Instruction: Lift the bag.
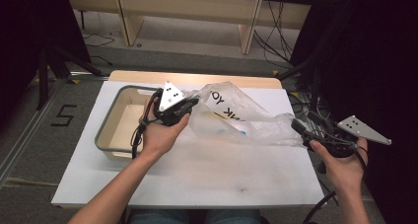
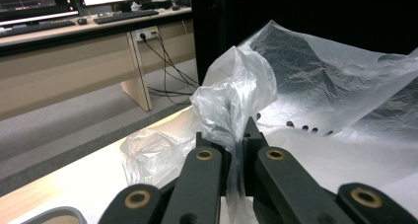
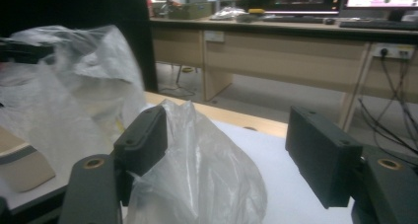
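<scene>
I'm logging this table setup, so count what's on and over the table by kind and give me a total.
Clear plastic bag: 1
Grey-rimmed tray: 1
Hand-held grippers: 2, the left gripper and the right gripper
Total: 4

The plastic bag [image 1: 236,116] is clear with black letters. The tray [image 1: 109,119] is beige inside with a grey rim. The table [image 1: 197,169] is white, with a wooden edge.
</scene>
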Available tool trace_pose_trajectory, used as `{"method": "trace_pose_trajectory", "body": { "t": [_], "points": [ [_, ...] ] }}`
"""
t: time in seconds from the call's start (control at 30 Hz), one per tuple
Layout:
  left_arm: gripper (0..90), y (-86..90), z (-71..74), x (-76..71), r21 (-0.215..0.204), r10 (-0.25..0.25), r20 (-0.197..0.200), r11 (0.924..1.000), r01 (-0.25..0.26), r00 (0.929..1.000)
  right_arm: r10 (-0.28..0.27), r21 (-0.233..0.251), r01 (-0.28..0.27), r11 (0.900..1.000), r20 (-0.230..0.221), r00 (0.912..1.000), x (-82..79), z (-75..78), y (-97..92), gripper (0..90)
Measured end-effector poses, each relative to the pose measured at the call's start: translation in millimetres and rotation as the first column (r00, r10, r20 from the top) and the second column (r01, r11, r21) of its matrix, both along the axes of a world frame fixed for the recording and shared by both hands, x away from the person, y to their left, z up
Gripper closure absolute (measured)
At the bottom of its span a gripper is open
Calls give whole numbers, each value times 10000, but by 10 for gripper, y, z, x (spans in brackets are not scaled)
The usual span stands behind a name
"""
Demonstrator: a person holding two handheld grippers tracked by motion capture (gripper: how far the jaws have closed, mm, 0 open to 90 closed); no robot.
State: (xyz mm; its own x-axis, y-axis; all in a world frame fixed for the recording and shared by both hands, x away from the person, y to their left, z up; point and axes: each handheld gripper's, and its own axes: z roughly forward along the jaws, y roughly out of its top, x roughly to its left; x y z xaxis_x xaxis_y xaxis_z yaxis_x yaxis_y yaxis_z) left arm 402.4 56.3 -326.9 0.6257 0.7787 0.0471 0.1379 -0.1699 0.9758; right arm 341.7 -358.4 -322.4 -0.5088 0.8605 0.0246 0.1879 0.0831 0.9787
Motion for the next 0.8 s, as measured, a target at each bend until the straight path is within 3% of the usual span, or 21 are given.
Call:
{"method": "trace_pose_trajectory", "body": {
  "t": [0.1, 0.47, 0.8],
  "points": [
    [893, -7, -24, 28, 91, 53, -77, 9999, -52, 10000, 208, -165, -208, 9996, -40, 9998, -8, -8, 50, 315],
    [894, 0, -79, 161, 308, 375, -330, 9989, -365, 9988, 929, 148, -932, 9955, 185, 9955, -52, 48, 92, 240],
    [893, 45, -119, 301, 463, 692, -616, 9967, -664, 9957, 1778, -75, -1778, 9840, 54, 9840, -163, 0, 24, 195]
  ]
}}
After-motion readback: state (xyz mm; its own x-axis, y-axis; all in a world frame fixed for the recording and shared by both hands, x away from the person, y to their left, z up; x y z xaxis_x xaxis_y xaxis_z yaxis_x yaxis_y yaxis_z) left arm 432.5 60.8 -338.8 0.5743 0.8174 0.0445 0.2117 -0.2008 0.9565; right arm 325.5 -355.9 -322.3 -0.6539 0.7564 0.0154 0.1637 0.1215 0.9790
